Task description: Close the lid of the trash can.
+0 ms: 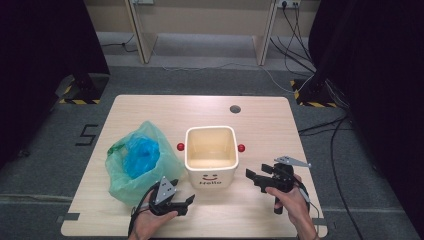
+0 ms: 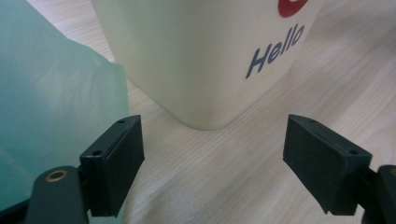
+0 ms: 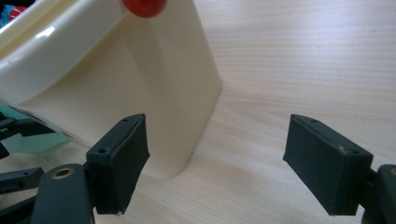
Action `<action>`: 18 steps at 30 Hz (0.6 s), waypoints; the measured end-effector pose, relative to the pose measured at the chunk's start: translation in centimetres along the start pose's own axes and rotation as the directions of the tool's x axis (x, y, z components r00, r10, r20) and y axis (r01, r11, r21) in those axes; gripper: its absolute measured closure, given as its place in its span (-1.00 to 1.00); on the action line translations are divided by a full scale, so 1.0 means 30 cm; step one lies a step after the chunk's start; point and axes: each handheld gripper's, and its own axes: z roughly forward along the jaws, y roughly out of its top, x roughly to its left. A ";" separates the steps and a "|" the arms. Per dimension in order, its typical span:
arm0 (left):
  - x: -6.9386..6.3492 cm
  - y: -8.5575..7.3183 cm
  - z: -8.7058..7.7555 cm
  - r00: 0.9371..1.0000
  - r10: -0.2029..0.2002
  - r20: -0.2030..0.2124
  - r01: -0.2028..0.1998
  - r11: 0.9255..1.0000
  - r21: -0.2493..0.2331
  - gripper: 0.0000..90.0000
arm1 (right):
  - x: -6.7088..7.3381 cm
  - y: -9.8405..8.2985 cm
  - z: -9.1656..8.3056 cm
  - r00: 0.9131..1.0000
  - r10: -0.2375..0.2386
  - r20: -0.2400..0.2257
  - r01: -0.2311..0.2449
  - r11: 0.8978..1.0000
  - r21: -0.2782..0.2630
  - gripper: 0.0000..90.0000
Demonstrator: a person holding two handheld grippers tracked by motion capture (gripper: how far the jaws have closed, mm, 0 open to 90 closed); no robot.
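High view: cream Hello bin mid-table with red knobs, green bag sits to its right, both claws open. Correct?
Not quite. In the high view the green bag sits to the left of the bin, not its right. The left claw and right claw are both open.

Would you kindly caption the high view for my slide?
Open hand-held grippers flank a cream bin beside a green bag.

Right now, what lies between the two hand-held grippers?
The cream bin marked Hello stands between the left hand-held gripper and the right hand-held gripper, touching neither, as the high view shows.
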 end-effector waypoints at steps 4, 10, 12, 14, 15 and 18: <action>0.004 0.000 -0.007 1.000 -0.005 -0.001 0.005 1.000 -0.005 -0.56 | -0.002 -0.017 0.004 1.000 -0.005 0.007 0.005 1.000 0.015 -0.52; 0.007 -0.003 -0.007 1.000 -0.007 0.005 0.007 1.000 0.012 -0.56 | -0.009 -0.041 0.007 0.999 -0.019 0.025 0.018 0.999 0.032 -0.52; 0.005 -0.005 -0.004 1.000 -0.006 0.010 0.006 1.000 0.021 -0.56 | -0.014 -0.052 0.009 0.999 -0.019 0.027 0.018 0.999 0.038 -0.52; 0.002 -0.008 0.000 1.000 0.003 0.021 -0.003 0.999 0.039 -0.57 | -0.020 -0.075 0.016 0.999 -0.020 0.037 0.018 0.998 0.058 -0.54; 0.001 -0.009 0.001 1.000 0.004 0.023 -0.005 0.999 0.044 -0.57 | -0.023 -0.083 0.018 0.999 -0.020 0.042 0.017 0.998 0.067 -0.55; -0.001 -0.013 0.004 0.999 0.011 0.030 -0.013 0.998 0.061 -0.57 | -0.031 -0.106 0.022 0.998 -0.026 0.056 0.021 0.996 0.088 -0.56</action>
